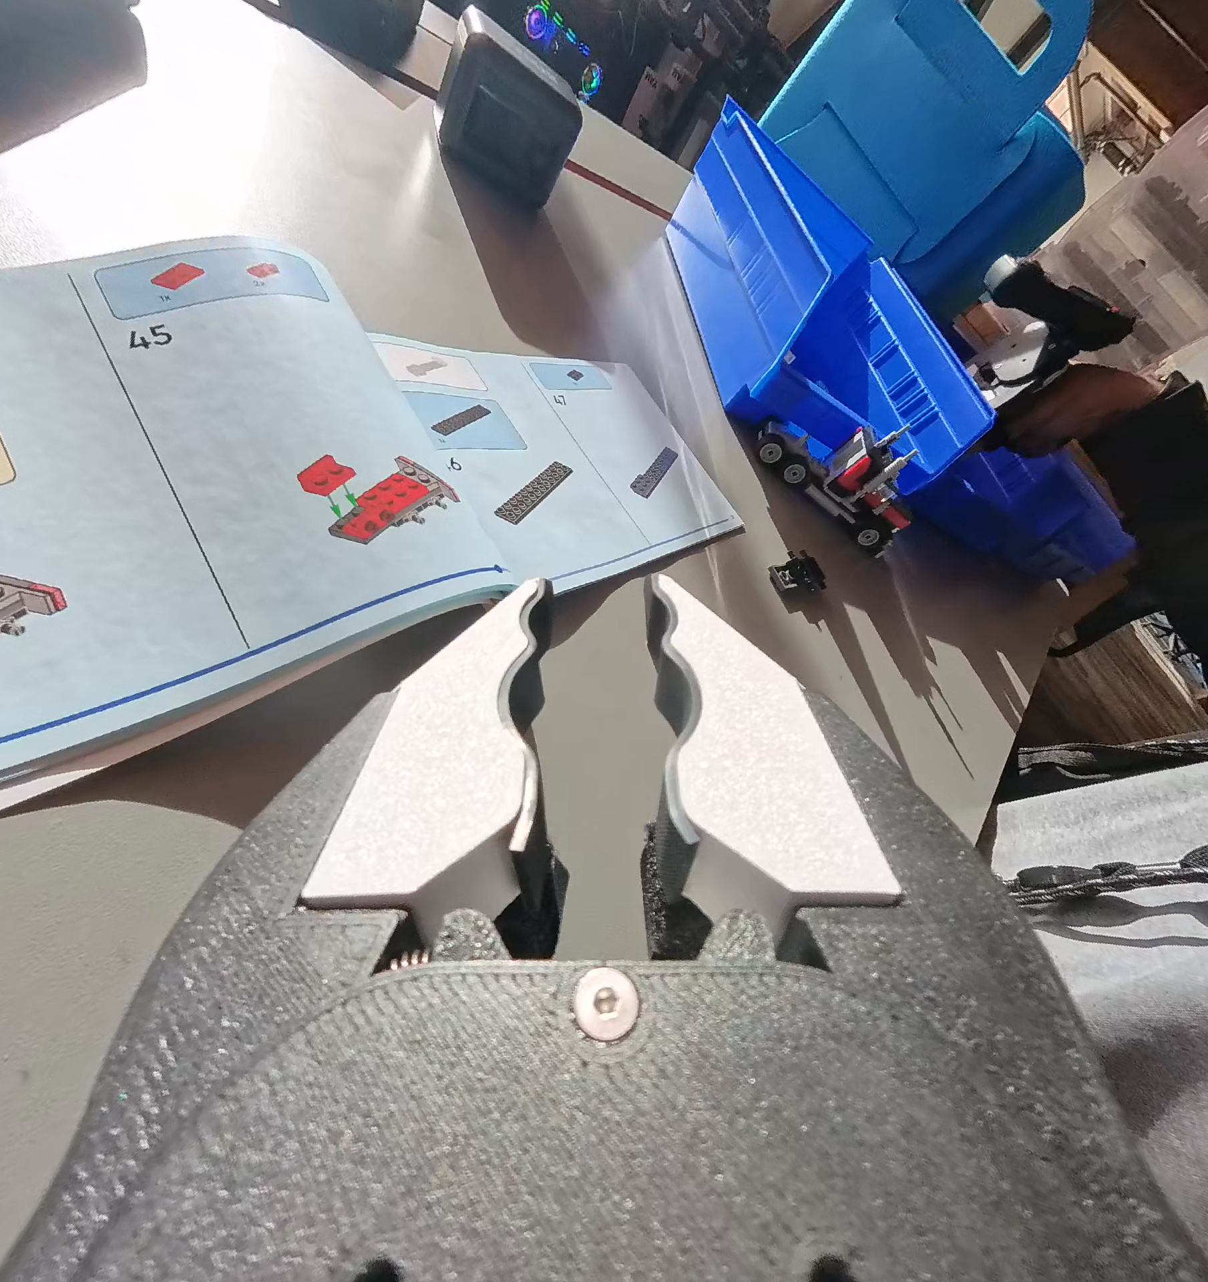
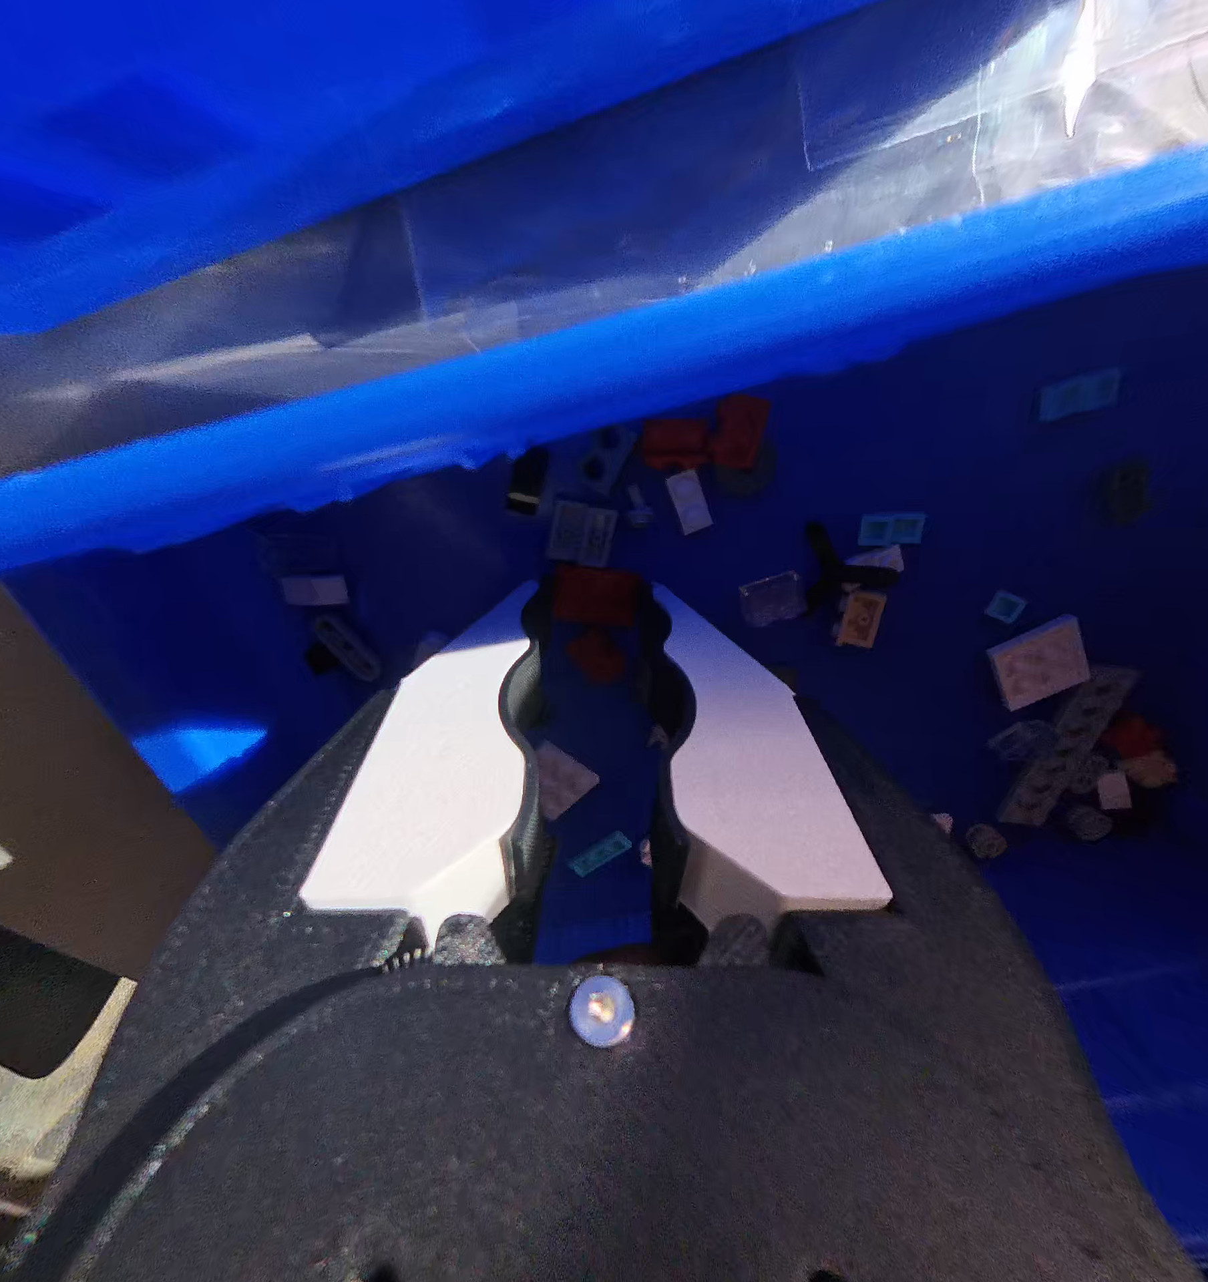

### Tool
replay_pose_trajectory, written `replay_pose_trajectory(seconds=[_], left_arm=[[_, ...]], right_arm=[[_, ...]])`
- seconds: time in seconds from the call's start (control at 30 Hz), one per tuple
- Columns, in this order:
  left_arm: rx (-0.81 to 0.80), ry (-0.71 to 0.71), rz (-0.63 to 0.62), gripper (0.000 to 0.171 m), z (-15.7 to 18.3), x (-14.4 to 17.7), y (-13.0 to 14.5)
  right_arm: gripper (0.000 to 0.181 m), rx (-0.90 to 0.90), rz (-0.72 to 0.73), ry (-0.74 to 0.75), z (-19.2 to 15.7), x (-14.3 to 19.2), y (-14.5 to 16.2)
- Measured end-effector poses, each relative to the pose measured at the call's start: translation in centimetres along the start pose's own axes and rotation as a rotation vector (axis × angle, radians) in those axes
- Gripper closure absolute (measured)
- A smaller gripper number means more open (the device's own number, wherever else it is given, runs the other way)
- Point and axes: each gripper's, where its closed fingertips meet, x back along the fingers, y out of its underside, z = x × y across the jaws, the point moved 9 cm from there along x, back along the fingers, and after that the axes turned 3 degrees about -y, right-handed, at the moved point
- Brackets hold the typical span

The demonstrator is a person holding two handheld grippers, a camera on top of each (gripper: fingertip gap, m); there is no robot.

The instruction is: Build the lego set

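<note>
Two claws show, one per wrist view. The left claw [image 1: 597, 590] hovers low over the desk [image 1: 656, 291] with its jaws parted and nothing between them. Just ahead of its tips and to their left lies the open instruction booklet [image 1: 205, 451], its near edge almost at the left fingertip. Ahead and to the right of this claw sits a small black lego piece [image 1: 797, 573] on the desk, and beyond that the partly built lego truck [image 1: 844, 479], red, black and grey with grey wheels, parked against the blue bins [image 1: 795, 277]. A black box-like object [image 1: 507, 118] stands farther off, ahead of the tips.

The right claw [image 2: 595, 600] reaches down into a blue bin [image 2: 587, 388] of loose lego pieces. A red lego plate [image 2: 595, 595] sits right between its fingertips; the jaws look partly closed on it, though blur makes it hard to say whether they actually grip it or only frame it. A smaller red piece [image 2: 595, 655] lies just behind that, inside the gap. Scattered pieces lie ahead of and right of this claw, among them a white plate [image 2: 1038, 662] and a long grey plate [image 2: 1066, 746]. Clear plastic bags [image 2: 1003, 139] fill the neighbouring bin beyond the rim.
</note>
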Motion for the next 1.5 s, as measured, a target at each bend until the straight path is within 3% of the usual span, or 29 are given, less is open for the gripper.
replay_pose_trajectory(seconds=[0.1, 0.2, 0.33, 0.4, 0.57, 0.73, 0.87, 1.07, 1.5], left_arm=[[-0.002, 0.0, 0.001, 0.144, 0.0, 0.0, 0.0], [-0.001, 0.001, 0.007, 0.144, 0.0, 0.1, 0.0], [0.001, 0.0, 0.006, 0.144, 0.0, 0.1, 0.0], [0.007, 0.001, -0.003, 0.144, 0.0, 0.0, 0.1], [0.011, 0.004, -0.024, 0.144, -0.1, -0.3, 0.1], [-0.001, -0.012, -0.007, 0.144, 0.0, -0.1, 0.1], [0.005, -0.02, 0.013, 0.144, 0.1, 0.2, 0.2], [0.018, -0.031, -0.003, 0.144, -0.1, 0.0, 0.2], [0.045, -0.03, -0.014, 0.144, -0.4, -0.1, 0.1]], right_arm=[[0.152, -0.026, 0.06, 0.022, -0.3, 1.3, 0.4], [0.153, -0.04, 0.195, 0.04, -1.9, 4.7, 1.0], [0.155, 0.025, 0.453, -0.044, -7.8, 9.4, 1.6], [0.154, 0.105, 0.551, -0.139, -12.1, 10.0, 1.1], [0.154, 0.263, 0.637, -0.362, -22.0, 4.9, -2.8], [0.154, 0.284, 0.675, -0.43, -27.1, -0.9, -7.0], [0.154, 0.305, 0.659, -0.308, -28.1, -3.3, -8.0], [0.14, 0.268, 0.714, -0.333, -28.0, -3.8, -7.2], [0.145, 0.111, 1.019, -0.435, -22.1, -0.8, 0.3]])
